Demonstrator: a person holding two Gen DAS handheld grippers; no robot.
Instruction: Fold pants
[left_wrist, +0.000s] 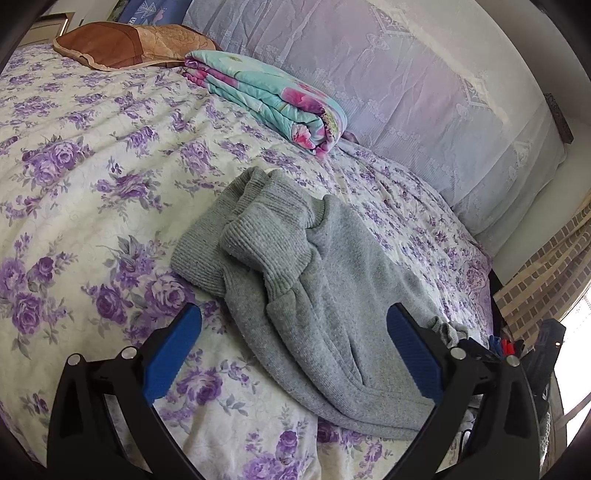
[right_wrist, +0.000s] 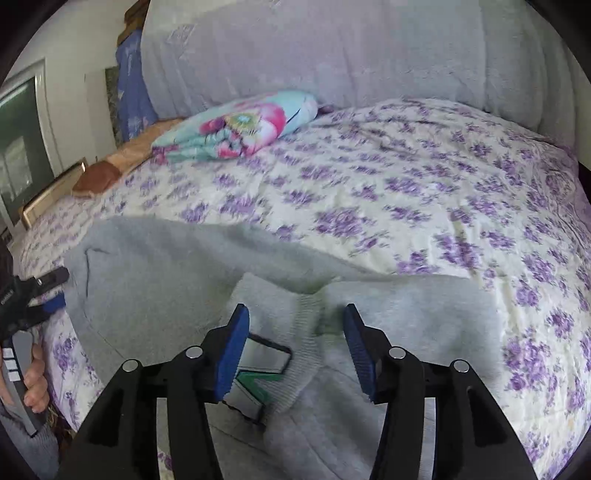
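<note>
Grey sweatpants (left_wrist: 325, 295) lie folded over on the floral bedspread (left_wrist: 92, 155), ribbed cuffs (left_wrist: 258, 236) bunched on top at the far end. My left gripper (left_wrist: 293, 328) is open, its blue pads (left_wrist: 173, 350) on either side of the near part of the pants, just above them. In the right wrist view the pants (right_wrist: 177, 273) spread across the bed's near edge. My right gripper (right_wrist: 295, 325) is open above a ribbed band (right_wrist: 306, 325) of the pants. The left gripper (right_wrist: 48, 288) shows at the far left, held in a hand.
A folded teal and pink quilt (left_wrist: 273, 99) lies further up the bed, a brown pillow (left_wrist: 122, 44) beyond it. A lavender lace-covered headboard or cushion (left_wrist: 424, 92) runs along the far side. The bed's edge (left_wrist: 487, 266) drops off at right. A window (right_wrist: 18, 147) is at left.
</note>
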